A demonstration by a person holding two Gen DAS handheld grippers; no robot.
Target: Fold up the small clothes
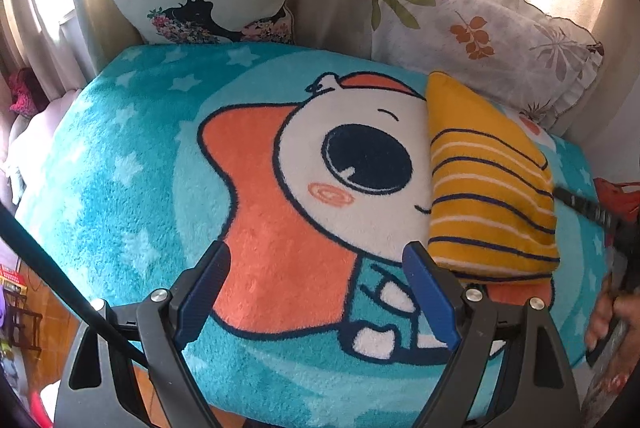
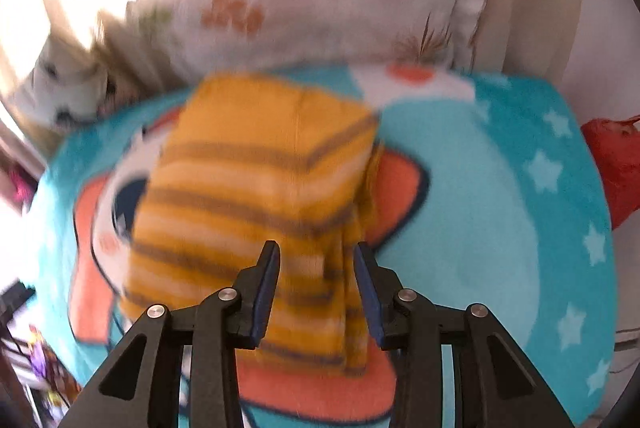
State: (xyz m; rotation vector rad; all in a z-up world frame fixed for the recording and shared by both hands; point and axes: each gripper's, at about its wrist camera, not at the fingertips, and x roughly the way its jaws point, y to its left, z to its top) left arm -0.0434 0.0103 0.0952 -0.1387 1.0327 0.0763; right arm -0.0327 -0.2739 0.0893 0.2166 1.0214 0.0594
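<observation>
Right wrist cam: right gripper (image 2: 317,254) spread wide, yellow striped cloth (image 2: 256,211) folded just ahead, btwn its fingers. Left gripper (image 1: 316,260) spread too, cloth to its right on blue blanket (image 1: 120,155).

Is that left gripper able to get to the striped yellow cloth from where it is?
Probably yes. The left gripper is open, the folded cloth lies just right of its right finger on the blanket, and nothing sits between them.
</observation>
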